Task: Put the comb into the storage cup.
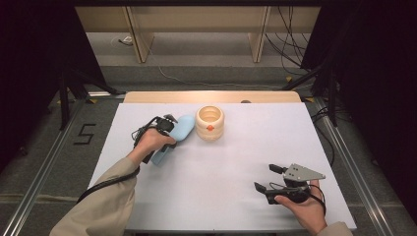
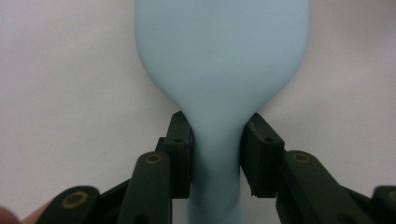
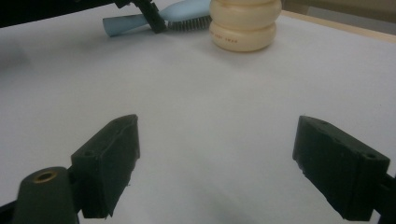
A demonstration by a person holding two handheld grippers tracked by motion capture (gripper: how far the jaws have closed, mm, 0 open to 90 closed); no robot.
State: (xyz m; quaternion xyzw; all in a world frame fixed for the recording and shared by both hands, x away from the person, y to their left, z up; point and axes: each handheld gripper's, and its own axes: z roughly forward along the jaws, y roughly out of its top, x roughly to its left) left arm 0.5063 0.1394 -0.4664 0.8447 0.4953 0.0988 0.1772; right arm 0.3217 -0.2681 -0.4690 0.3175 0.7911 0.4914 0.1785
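Between the left gripper's [image 2: 215, 149] black jaws sits the narrow neck of a pale blue plastic brush [image 2: 219, 70], and both pads press its sides, so the grasp looks made. It lies flat on the white table [image 1: 216, 172], bristles down, its broad head just beside a cream ribbed ceramic jar [image 1: 210, 122]. Because the hold is at the neck with the wide head ahead of it, the brush could droop or pivot on lifting, and a swing might knock the jar. Near the front edge, the right gripper [image 1: 269, 178] rests with jaws spread, empty.
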